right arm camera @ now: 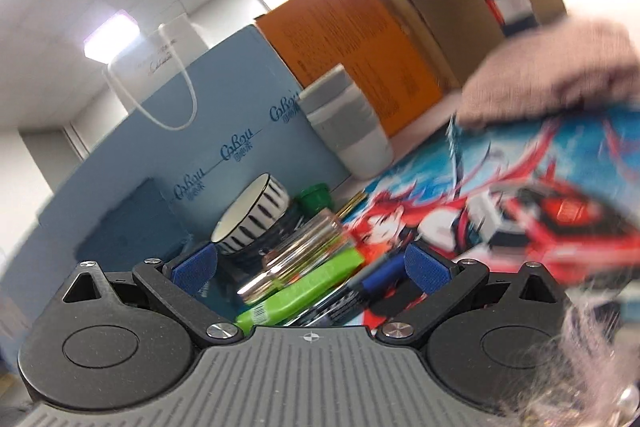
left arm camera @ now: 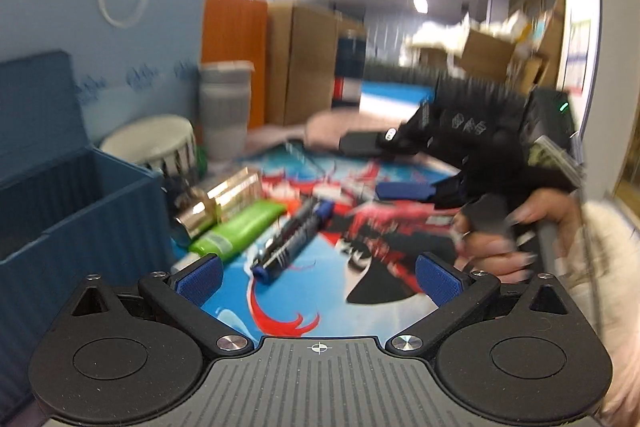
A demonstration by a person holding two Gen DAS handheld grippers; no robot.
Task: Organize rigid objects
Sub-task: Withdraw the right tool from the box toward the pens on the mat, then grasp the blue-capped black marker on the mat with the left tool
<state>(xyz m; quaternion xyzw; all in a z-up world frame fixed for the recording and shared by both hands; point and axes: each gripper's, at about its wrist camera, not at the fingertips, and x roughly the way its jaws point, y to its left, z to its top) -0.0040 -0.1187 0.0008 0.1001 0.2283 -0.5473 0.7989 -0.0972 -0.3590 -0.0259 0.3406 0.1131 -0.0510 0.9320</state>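
The green tube lies between your right gripper's wide-spread, empty fingers, long axis running from near the left knuckle away toward the right pad. A gold bottle touches it on the left-finger side; a blue-capped pen lies parallel on the right-finger side. Beyond the left pad sits a striped bowl. Your left gripper is also wide open and empty, tube ahead of its left finger, blue bin outside it.
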